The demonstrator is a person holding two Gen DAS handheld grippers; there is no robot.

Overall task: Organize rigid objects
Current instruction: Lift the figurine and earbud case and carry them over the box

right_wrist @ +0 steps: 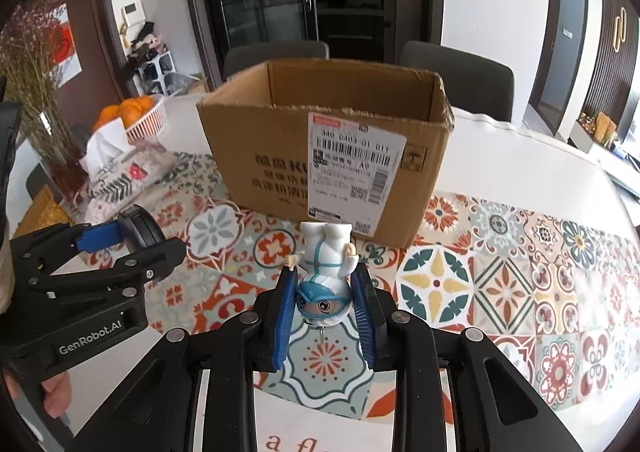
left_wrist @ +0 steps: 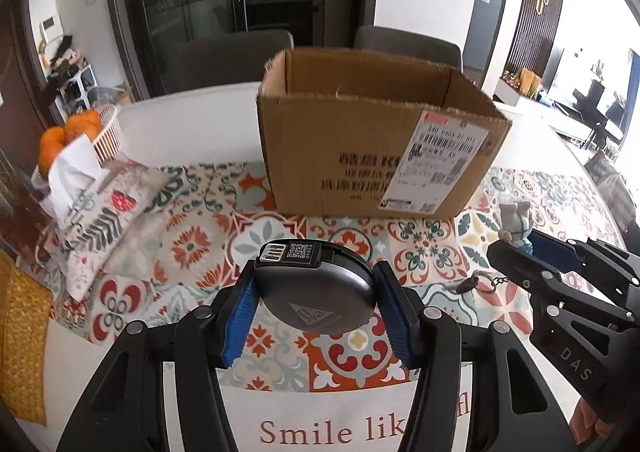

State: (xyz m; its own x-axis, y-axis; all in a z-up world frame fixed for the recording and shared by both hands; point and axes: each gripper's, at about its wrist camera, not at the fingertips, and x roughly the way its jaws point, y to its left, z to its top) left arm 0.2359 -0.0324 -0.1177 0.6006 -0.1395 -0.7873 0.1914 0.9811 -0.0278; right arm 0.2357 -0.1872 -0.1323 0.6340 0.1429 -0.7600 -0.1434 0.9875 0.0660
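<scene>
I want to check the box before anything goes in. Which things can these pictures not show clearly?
- Inside of the cardboard box: both views, its front wall hides the bottom.
- Label print: both views, too small and blurred.
- Keychain: left view, partly behind the right gripper.
- Tablecloth words: cut off by the left gripper holding the tape measure.
</scene>
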